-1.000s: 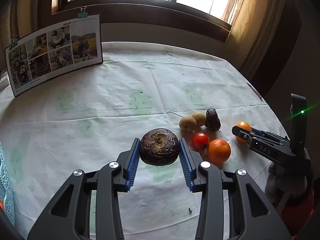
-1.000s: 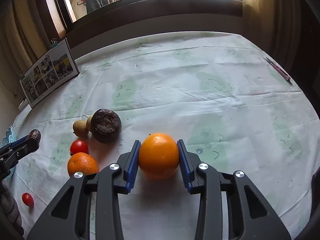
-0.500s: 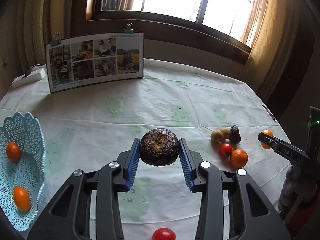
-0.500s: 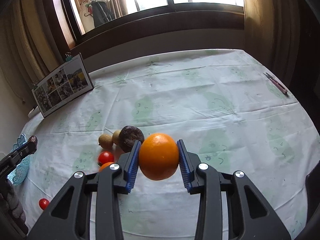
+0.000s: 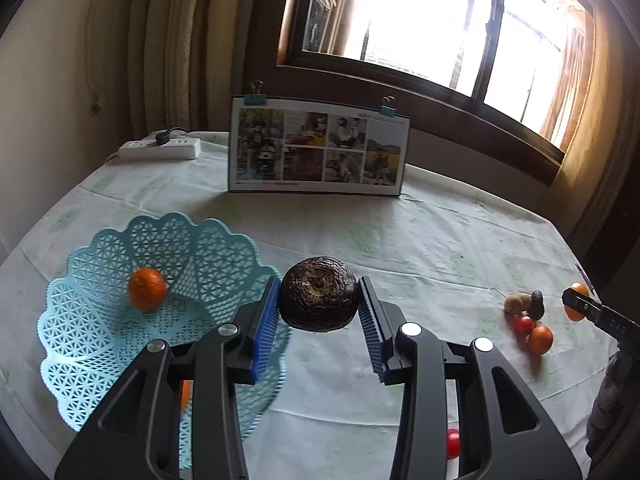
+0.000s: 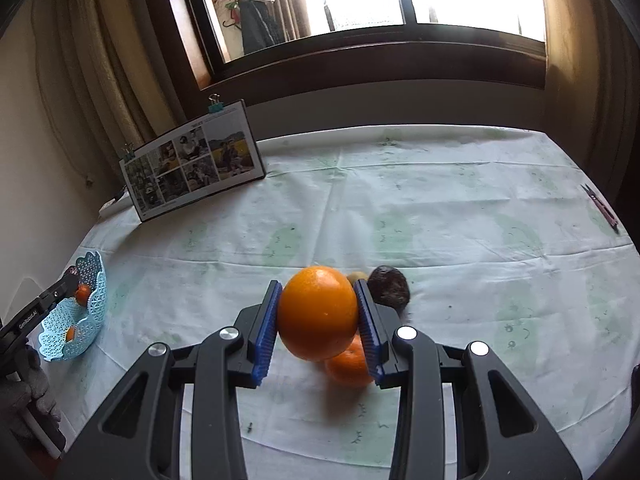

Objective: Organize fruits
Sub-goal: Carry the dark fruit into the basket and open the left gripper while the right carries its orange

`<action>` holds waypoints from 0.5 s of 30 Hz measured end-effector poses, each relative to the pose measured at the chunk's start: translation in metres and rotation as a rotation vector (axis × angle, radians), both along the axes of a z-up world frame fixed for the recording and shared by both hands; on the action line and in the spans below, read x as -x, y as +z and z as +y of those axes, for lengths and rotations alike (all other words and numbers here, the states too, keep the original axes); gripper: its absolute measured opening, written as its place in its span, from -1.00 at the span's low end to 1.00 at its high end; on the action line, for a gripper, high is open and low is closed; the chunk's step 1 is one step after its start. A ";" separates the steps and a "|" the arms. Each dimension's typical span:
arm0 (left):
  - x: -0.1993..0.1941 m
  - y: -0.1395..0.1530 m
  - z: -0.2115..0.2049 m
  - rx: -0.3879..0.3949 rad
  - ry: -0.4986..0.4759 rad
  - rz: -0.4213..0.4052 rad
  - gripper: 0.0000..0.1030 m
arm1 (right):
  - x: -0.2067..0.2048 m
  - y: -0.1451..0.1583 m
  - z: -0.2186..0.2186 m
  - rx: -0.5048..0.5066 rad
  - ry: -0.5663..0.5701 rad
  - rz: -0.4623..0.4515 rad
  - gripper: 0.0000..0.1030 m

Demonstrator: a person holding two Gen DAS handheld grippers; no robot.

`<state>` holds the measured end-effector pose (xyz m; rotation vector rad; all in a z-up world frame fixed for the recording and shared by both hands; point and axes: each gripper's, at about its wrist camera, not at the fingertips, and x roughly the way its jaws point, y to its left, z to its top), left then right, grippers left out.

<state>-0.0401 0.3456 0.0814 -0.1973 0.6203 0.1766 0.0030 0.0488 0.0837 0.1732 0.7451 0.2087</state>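
The left gripper (image 5: 319, 318) was clamped on a dark, wrinkled round fruit (image 5: 318, 300), its blue pads pressed to both sides and the fruit held clear of the tablecloth (image 5: 400, 248). A small red tomato (image 5: 453, 442) lay near, showing between the gripper's arms. Just left of the held fruit sat a light-blue lattice basket (image 5: 100, 344), with a small orange (image 5: 147, 288) inside it and another bit of orange partly hidden behind the gripper's arm. The right gripper (image 6: 318, 330) was closed on a large orange (image 6: 317, 313), lifted above the cloth. Directly beneath and behind it lay a second orange (image 6: 348, 364), and a little farther a dark wrinkled fruit (image 6: 389, 290) with a yellowish fruit (image 6: 357, 277) touching its left side. In the left wrist view this cluster lay at the right, a red tomato (image 5: 525, 325) among it. Farther back on the left stood a photo board (image 5: 318, 146) held by binder clips, a white power strip (image 5: 160, 149) to its left. A thin pink-handled tool (image 6: 600, 210) lay at the far right edge. Behind everything was a dark-framed window (image 6: 380, 20) with curtains.
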 end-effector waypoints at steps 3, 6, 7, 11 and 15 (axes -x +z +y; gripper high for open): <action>0.012 -0.002 0.020 -0.011 0.054 -0.002 -0.22 | 0.001 0.003 0.018 0.004 0.034 -0.002 -0.28; 0.023 -0.004 0.039 -0.007 0.098 -0.003 -0.22 | 0.002 0.005 0.037 0.007 0.068 -0.003 -0.28; 0.026 -0.005 0.045 -0.004 0.109 -0.002 -0.22 | 0.003 0.006 0.044 0.008 0.080 -0.003 -0.28; 0.036 -0.010 0.066 0.008 0.146 0.003 -0.22 | 0.005 0.007 0.070 0.010 0.126 -0.002 -0.28; 0.047 -0.014 0.082 0.019 0.186 0.000 -0.17 | 0.006 0.008 0.097 0.016 0.176 0.000 -0.28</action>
